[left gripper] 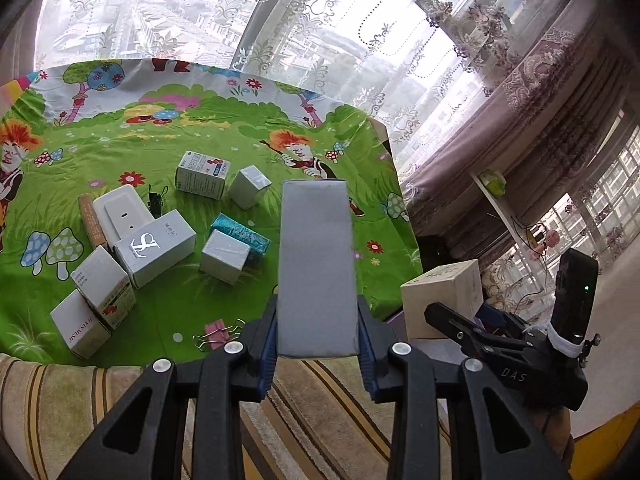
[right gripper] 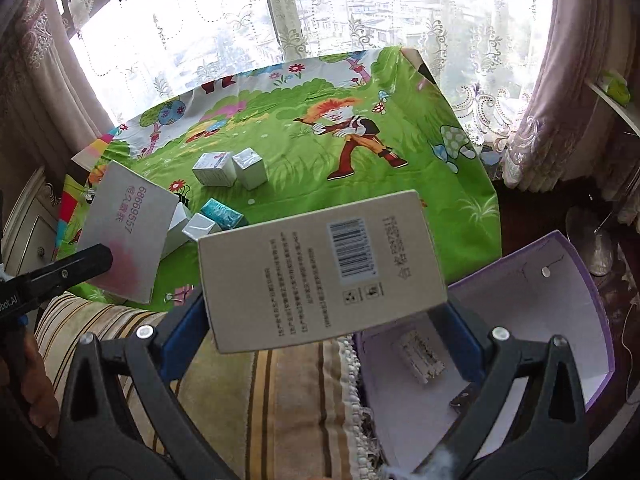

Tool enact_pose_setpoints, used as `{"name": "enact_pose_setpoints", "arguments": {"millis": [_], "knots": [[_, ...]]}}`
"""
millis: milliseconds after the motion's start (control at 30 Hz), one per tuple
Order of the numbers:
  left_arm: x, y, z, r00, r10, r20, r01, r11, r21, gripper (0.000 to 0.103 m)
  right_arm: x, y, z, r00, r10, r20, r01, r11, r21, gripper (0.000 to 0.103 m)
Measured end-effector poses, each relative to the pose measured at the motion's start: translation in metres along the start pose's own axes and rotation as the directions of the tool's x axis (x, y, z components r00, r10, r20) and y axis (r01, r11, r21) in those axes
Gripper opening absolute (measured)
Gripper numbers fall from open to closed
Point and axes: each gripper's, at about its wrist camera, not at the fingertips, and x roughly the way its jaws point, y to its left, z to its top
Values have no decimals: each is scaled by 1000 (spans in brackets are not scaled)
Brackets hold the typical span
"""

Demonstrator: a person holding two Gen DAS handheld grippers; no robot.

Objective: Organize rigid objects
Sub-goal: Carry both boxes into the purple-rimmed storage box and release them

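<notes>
A: Lace curtains (left gripper: 340,40) fill the top of both views, glare washing out detail beyond. Bench under a green cartoon cloth (left gripper: 168,148); its near edge meets a striped rug (right gripper: 288,392).

B: Tongs?

A: Left tongs (left gripper: 318,334) clamped on a tall grey box (left gripper: 316,268), centre of the left view; the box hides the cloth behind it. Right tongs (right gripper: 326,320) clamped on a beige barcode box (right gripper: 320,272), tilted, its lower corners hidden by the blue pads (right gripper: 182,332).

B: Remaining items?

A: Loose boxes clustered mid-left on the cloth: one with a large logo (left gripper: 156,246), a teal packet (left gripper: 240,236) partly behind a white box (left gripper: 224,256). Pink binder clips (left gripper: 218,330) at the near edge. Small print unreadable.

B: Free room?

A: Right half of the cloth is bare. Purple-rimmed open box (right gripper: 576,280), lower right of the right view, is cut off by the frame; something pale lies inside, too blurred to identify.
</notes>
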Motion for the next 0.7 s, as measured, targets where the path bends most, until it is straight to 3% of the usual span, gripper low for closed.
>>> {"name": "enact_pose_setpoints", "arguments": {"millis": [200, 400, 467, 533, 633, 700], "knots": [[30, -57, -15, 990, -85, -113, 97, 990, 103, 35, -37, -52, -11, 989, -141, 49, 138, 988, 73, 102], [46, -98, -28, 968, -165, -188, 200, 962, 186, 36, -58, -89, -14, 979, -187, 81, 173, 972, 162, 102], [48, -108, -32, 960, -185, -210, 231, 947, 222, 43, -63, -95, -12, 974, -207, 89, 188, 965, 185, 102], [48, -114, -34, 959, -180, -217, 232, 941, 246, 67, -66, -100, -11, 969, -229, 93, 207, 957, 201, 103], [43, -109, -32, 963, -184, -198, 228, 946, 229, 70, -64, -103, -9, 958, -277, 76, 257, 945, 203, 103], [36, -104, -27, 975, -164, -151, 195, 955, 223, 70, -66, -103, -8, 954, -286, 94, 264, 945, 192, 103]]}}
